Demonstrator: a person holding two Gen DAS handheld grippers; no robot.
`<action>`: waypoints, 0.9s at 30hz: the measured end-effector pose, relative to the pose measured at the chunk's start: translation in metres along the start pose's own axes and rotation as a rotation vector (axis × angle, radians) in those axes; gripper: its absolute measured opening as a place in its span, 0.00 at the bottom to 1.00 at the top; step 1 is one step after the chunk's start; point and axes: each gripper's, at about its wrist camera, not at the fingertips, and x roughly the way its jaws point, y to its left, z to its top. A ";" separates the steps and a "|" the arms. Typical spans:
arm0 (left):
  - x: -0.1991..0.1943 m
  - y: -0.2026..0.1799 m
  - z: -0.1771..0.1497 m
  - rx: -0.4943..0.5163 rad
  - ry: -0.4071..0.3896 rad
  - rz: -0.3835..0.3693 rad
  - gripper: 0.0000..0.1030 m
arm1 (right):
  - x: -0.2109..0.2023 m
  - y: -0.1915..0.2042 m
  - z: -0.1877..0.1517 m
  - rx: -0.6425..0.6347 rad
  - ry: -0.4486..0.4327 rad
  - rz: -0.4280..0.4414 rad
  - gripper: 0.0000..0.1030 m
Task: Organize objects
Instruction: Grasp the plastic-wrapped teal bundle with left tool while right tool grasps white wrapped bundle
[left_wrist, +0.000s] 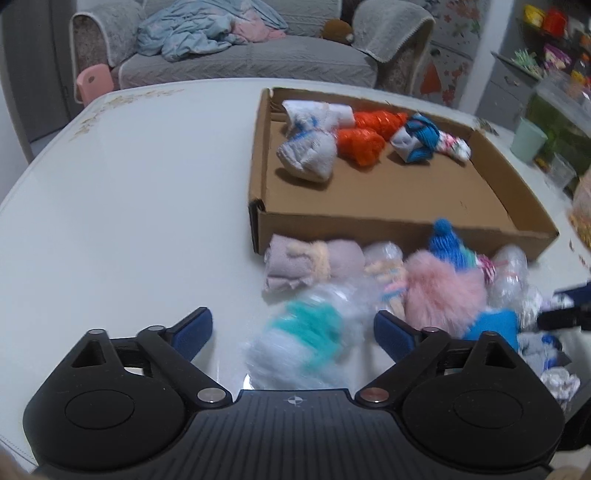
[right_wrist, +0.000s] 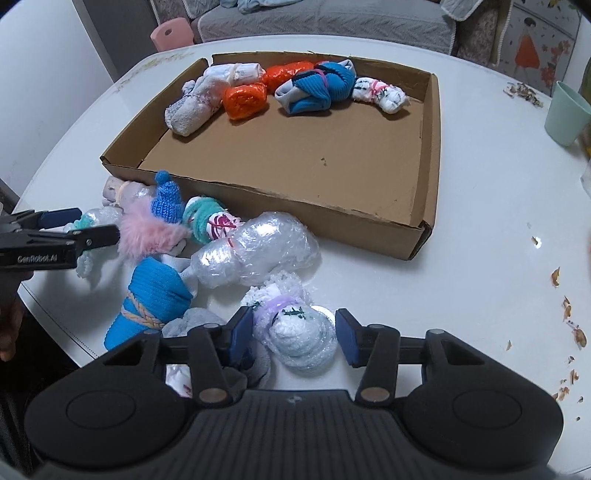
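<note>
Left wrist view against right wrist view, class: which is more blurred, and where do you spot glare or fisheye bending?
Left wrist view: motion blur smears the teal bundle and pink fluffy bundle; the cardboard box walls bow from the fisheye lens. Right wrist view: sharper overall; glare sits on the plastic-wrapped bundle; the table edge curves.

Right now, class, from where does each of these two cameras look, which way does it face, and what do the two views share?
Left wrist: sits on the left gripper, looking down and forward over the teal-and-white bundle toward the cardboard box and sofa; its own two fingers show.
Right wrist: sits on the right gripper, looking down over the bubble-wrapped bundle toward the box; its own fingers and the left gripper show, plus part of a hand.
Shared: the box, the pink fluffy bundle, the white table.
</note>
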 end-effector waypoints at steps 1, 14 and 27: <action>0.001 0.000 -0.001 0.006 0.008 -0.007 0.87 | -0.001 -0.001 0.000 0.006 -0.002 0.000 0.42; 0.003 -0.001 0.002 0.055 0.022 -0.027 0.60 | 0.003 -0.004 0.001 0.004 0.014 -0.003 0.42; -0.036 0.012 0.011 0.010 -0.004 -0.027 0.55 | -0.025 -0.021 0.003 0.068 -0.036 0.028 0.34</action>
